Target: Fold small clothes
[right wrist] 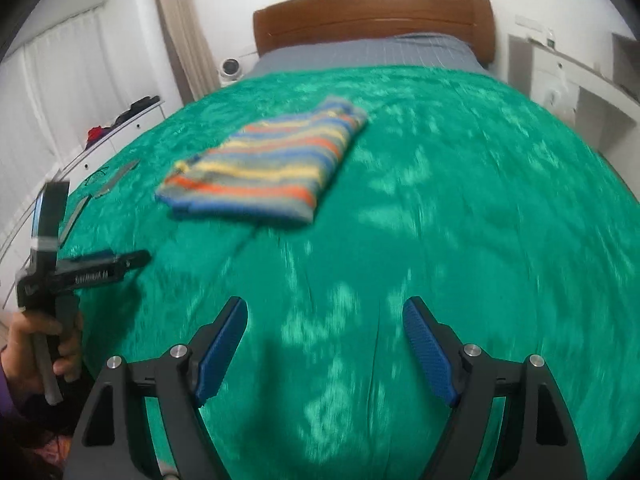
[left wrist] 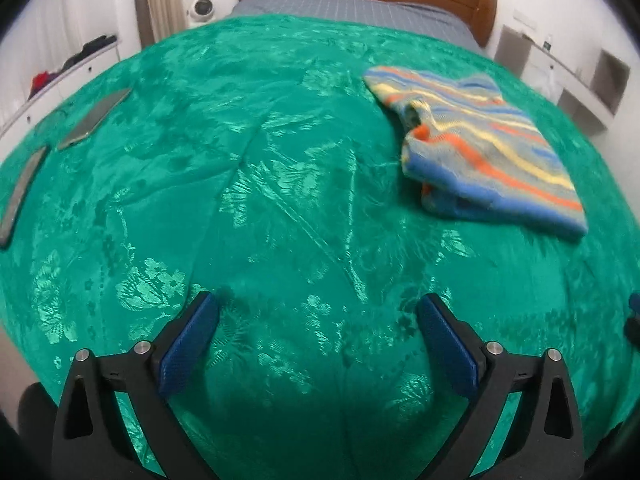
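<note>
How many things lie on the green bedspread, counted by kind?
Striped folded garment: 1
Flat grey strips: 2
Total: 3
Both lie on the green bedspread.

left gripper (left wrist: 318, 312): black angular arms are carrying blue textured pads (left wrist: 188, 344), and round silver screws are sitting on the joints.
right gripper (right wrist: 325, 322): it is showing the same black frame, with triangular cut-outs in the arms and blue ribbed pads (right wrist: 428, 356).
left gripper seen from the side: a black pistol-like body is showing a coil spring and a grey handle.
left hand (right wrist: 40, 350): a purple sleeve is showing at the wrist.
</note>
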Demonstrator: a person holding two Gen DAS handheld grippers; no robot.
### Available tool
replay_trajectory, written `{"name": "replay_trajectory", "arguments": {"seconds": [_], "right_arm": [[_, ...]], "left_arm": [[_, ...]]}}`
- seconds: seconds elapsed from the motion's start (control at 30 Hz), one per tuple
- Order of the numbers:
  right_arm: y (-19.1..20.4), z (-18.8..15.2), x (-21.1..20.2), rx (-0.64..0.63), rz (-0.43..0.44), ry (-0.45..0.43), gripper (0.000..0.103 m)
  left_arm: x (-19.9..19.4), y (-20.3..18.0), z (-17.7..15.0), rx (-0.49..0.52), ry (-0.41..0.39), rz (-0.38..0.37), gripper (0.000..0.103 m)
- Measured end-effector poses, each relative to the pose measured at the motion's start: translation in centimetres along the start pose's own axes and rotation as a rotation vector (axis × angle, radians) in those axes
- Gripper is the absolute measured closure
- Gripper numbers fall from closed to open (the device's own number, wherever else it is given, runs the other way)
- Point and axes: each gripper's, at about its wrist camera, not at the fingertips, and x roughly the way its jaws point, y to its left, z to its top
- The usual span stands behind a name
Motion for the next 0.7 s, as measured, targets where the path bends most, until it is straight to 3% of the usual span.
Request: {"name": "replay_trajectory", "arguments": {"seconds": [0.27,0.7], "right_arm": [[0.4,-2.9,0.6,-0.018,-0.037,0.044,0.022],[1.1,-3.7,1.4,-0.051,-0.048,0.052,0.014]], "left_arm": [[0.2,0.2,-0.1,0.01,0.004,-0.001,0.001],[0.3,0.0,-0.4,0.024,-0.005,-0.004,0.001]]}}
